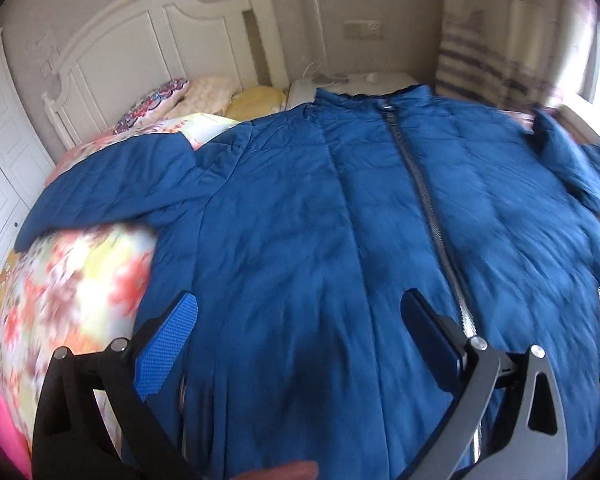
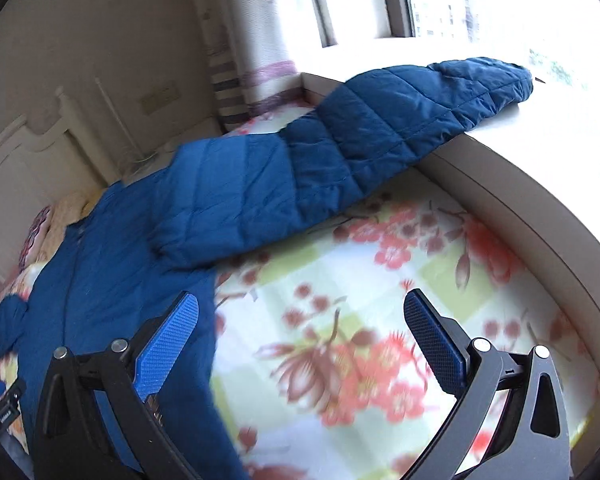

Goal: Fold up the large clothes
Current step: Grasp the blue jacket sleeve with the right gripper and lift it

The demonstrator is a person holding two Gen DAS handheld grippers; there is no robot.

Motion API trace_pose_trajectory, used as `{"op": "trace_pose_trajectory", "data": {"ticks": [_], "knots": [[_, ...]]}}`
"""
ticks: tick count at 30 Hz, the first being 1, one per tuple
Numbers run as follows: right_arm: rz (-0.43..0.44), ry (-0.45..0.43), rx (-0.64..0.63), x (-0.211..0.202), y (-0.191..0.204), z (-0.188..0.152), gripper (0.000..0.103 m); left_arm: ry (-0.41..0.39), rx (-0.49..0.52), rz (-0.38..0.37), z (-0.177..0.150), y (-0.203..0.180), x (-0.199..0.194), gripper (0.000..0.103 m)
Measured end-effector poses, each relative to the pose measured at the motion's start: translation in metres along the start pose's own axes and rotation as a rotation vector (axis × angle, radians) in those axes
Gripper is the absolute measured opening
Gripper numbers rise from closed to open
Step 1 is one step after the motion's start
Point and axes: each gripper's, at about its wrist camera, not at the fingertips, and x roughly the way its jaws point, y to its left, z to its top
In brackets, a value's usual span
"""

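Note:
A large blue quilted jacket (image 1: 320, 208) lies front up on the bed, zipper (image 1: 420, 184) closed, collar toward the headboard, sleeves spread to both sides. My left gripper (image 1: 300, 300) hovers open over the jacket's lower front, nothing between its blue pads. In the right wrist view the jacket's body (image 2: 112, 272) is at the left. Its right sleeve (image 2: 360, 136) stretches out, with the cuff resting on the window ledge (image 2: 540, 136). My right gripper (image 2: 300, 300) is open above the floral bedsheet (image 2: 340, 320), just right of the jacket's side edge.
White headboard (image 1: 148, 40) and pillows (image 1: 204, 96) lie at the bed's far end, a white wardrobe (image 1: 0, 140) at the left. A striped curtain (image 1: 492, 60) hangs by the window. A raised ledge (image 2: 520, 216) borders the bed's right side. A fingertip (image 1: 284, 470) shows at the bottom.

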Motion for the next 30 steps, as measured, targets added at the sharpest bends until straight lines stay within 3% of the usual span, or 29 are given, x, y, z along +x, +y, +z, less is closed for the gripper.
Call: {"op": "trace_pose_trajectory", "data": {"ticks": [6, 9, 11, 13, 17, 19, 21, 25, 28, 30], "knots": [[-0.107, 0.024, 0.124, 0.068, -0.022, 0.050, 0.099, 0.101, -0.024, -0.032, 0.024, 0.003, 0.072, 0.101], [-0.119, 0.017, 0.143, 0.083, -0.020, 0.061, 0.099, 0.088, -0.088, -0.120, 0.018, 0.017, 0.086, 0.101], [-0.126, -0.002, 0.140, 0.088, -0.019, 0.068, 0.097, 0.071, -0.076, -0.129, 0.014, 0.016, 0.086, 0.101], [-0.128, -0.025, 0.140, 0.089, -0.017, 0.072, 0.086, 0.054, -0.069, -0.126, 0.012, 0.015, 0.087, 0.101], [-0.088, -0.157, 0.176, 0.071, -0.017, 0.078, 0.038, 0.060, -0.077, -0.140, 0.014, 0.016, 0.091, 0.101], [-0.060, -0.233, 0.143, 0.055, -0.005, 0.082, 0.024, 0.066, -0.075, -0.141, 0.014, 0.015, 0.091, 0.101], [-0.037, -0.318, 0.067, 0.035, 0.020, 0.086, 0.016, 0.071, -0.072, -0.146, 0.014, 0.015, 0.090, 0.101], [0.064, -0.435, -0.159, -0.001, 0.104, 0.083, 0.015, 0.075, -0.058, -0.156, 0.011, 0.015, 0.086, 0.101], [0.187, -0.462, -0.370, -0.025, 0.186, 0.059, 0.015, 0.074, -0.054, -0.163, 0.010, 0.016, 0.086, 0.101], [0.285, -0.432, -0.545, -0.031, 0.247, 0.030, 0.015, 0.070, -0.058, -0.167, 0.010, 0.018, 0.085, 0.101]]}}
